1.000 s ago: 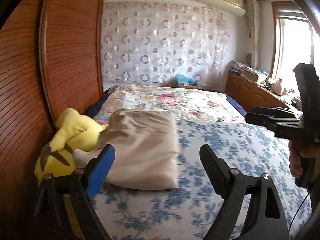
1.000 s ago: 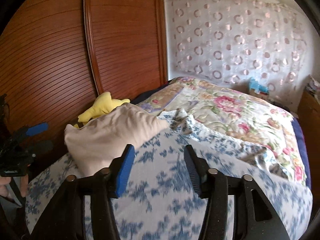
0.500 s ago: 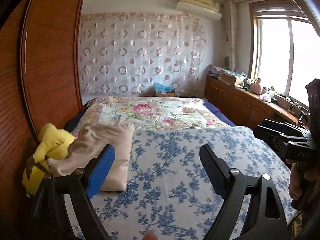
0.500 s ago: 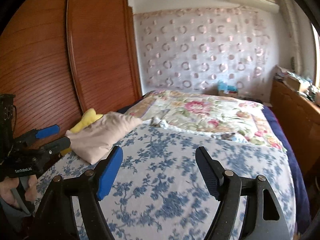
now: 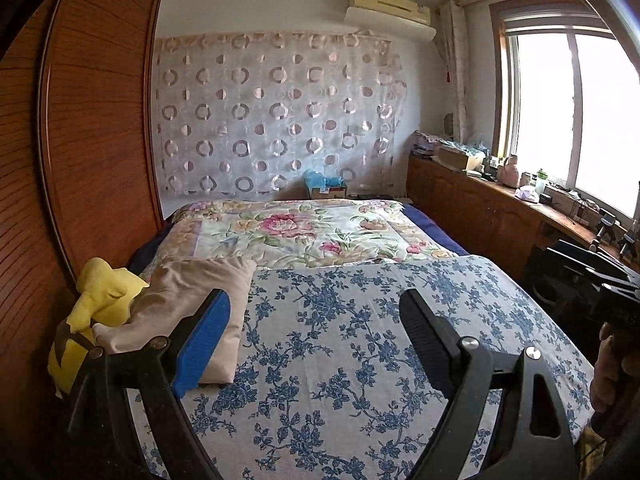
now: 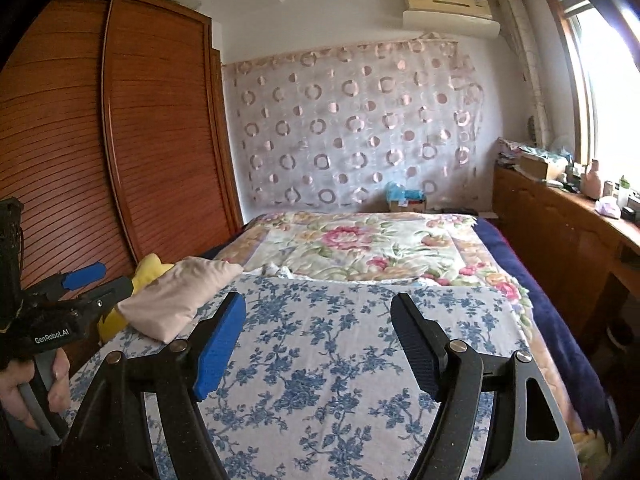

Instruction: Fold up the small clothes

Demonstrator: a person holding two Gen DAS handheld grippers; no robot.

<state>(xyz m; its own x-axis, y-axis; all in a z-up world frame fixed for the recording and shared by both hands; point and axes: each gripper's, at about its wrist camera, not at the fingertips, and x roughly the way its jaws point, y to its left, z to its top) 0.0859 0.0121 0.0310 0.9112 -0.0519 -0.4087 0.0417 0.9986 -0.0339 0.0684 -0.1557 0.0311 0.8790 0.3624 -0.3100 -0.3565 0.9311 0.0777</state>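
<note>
No small garment is showing in either view; the nearest cloth is the blue-flowered sheet [image 5: 340, 352] spreading over the near part of the bed, and everything else is placed from it. The left gripper [image 5: 312, 332] is hanging over the sheet with its jaws standing wide and nothing between them, the same spread as a second ago. The right gripper [image 6: 316, 332] is also hovering over the sheet, jaws wide and empty; they have just been opening from a narrower gap. Both views are now taking in far more of the room than a second ago, when the cameras were sitting close to the pillow. The beige pillow [image 5: 192, 300] is lying at the sheet's left edge, now looking smaller and farther off, with the yellow plush toy [image 5: 96, 312] wedged just beside it against the wooden wardrobe [image 6: 120, 140]. Beyond the sheet's far edge the flowered quilt [image 6: 360, 248] is lying flat. A hand [image 6: 28, 388] is gripping the left gripper's handle at the sheet's left side. To the right of the sheet a wooden counter [image 5: 480, 208] is running under the window [image 5: 576, 112].
</note>
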